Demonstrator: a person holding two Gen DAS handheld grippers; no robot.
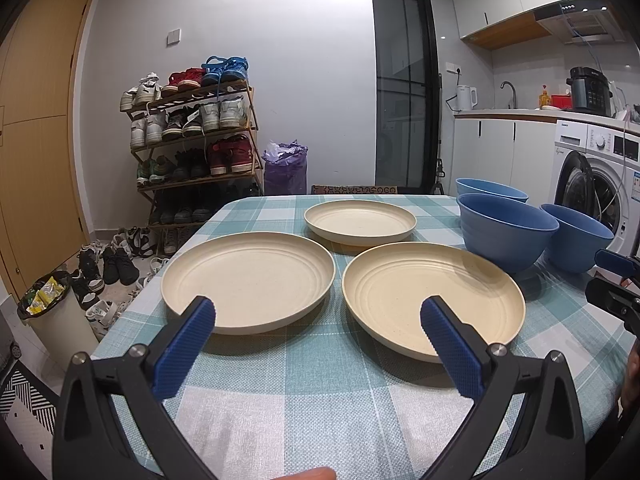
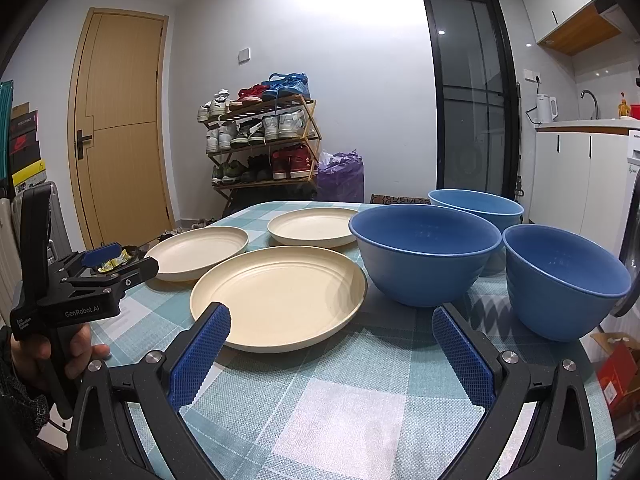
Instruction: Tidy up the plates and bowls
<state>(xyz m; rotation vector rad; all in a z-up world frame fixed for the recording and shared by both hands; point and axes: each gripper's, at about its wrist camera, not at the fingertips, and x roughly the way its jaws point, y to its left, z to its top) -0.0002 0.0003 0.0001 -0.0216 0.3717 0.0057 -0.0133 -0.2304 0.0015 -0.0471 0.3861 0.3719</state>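
Left wrist: checked cloth (image 1: 320, 400) bare before plates (image 1: 248, 280).

White walls enclose the room. At 10 o'clock stands a tan wooden door (image 2: 120, 120); at 12 a wooden shoe rack (image 1: 192, 148) with a purple bag (image 1: 285, 168) beside it; at 1 a dark glass door (image 1: 404, 84); at 3 a white washing machine (image 1: 596, 184) under the kitchen counter (image 1: 504, 114).

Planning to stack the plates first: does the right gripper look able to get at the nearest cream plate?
Probably yes: the right gripper is open, and the nearest cream plate lies just ahead with nothing between.
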